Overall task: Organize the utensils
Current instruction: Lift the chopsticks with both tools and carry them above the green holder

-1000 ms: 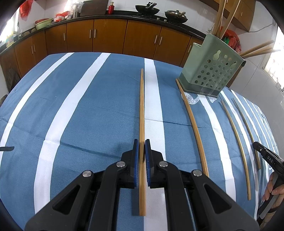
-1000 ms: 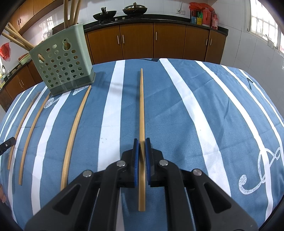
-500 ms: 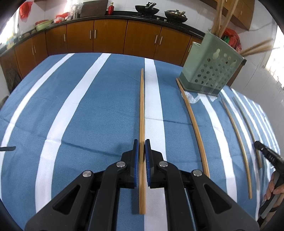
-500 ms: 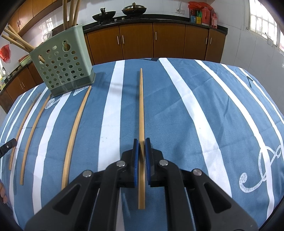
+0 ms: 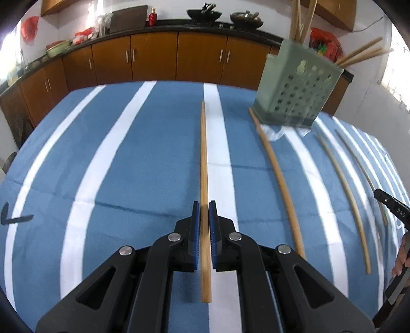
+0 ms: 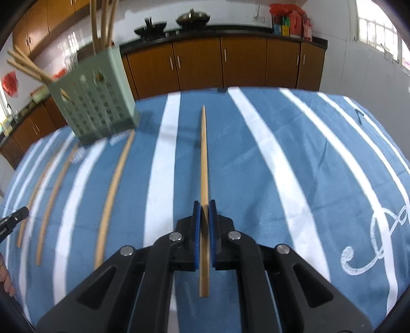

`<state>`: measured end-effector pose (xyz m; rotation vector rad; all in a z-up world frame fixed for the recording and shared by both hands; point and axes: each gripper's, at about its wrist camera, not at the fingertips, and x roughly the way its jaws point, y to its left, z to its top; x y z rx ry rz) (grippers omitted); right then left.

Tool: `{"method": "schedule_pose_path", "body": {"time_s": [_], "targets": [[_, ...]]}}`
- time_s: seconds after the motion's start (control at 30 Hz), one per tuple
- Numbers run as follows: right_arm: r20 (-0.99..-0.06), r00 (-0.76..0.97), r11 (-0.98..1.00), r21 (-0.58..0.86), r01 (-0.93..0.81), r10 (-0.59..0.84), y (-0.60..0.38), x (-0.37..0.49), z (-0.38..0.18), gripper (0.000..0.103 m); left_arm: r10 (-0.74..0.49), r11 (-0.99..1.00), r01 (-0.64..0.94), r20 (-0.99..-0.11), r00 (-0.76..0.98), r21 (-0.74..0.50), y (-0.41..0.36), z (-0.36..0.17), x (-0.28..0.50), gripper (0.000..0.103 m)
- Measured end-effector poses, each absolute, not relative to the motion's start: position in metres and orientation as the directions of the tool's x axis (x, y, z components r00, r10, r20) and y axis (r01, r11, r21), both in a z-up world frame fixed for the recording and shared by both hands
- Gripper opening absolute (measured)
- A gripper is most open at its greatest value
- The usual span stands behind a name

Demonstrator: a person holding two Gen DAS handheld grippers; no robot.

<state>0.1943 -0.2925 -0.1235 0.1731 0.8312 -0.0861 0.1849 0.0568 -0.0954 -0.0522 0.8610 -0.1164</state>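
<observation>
Five chopsticks are counted at table level: one (image 5: 204,164) is clamped in the left gripper (image 5: 204,205), one (image 6: 204,158) is clamped in the right gripper (image 6: 204,205), and three are seen lying on the cloth (image 5: 128,166), a first (image 5: 279,179), a second (image 5: 352,205) and a third (image 5: 358,164). Two grippers are thus counted. One holder (image 5: 297,97) is seen; several more chopsticks are stood in it, but an exact count cannot be made through the blur. One cloth is counted. Two woks (image 5: 204,14) (image 5: 246,18) and one red bottle (image 5: 152,19) are counted on the counter.
</observation>
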Motion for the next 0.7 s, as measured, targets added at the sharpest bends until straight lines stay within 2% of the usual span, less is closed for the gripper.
{"method": "schedule_pose_path", "body": {"time_s": [0.43,0.7], "targets": [[-0.528,0.849,0.979,0.160,0.129,-0.026,-0.307,0.173,-0.036,0.007,-0.133,0.989,0.074,-0.558,0.819,-0.126,0.068,0.001,0.176,0.007],[-0.467,0.884,0.982,0.164,0.098,-0.010,-0.304,0.171,-0.007,0.007,-0.132,0.990,0.093,-0.510,0.850,-0.102,0.064,0.025,0.177,0.007]]}}
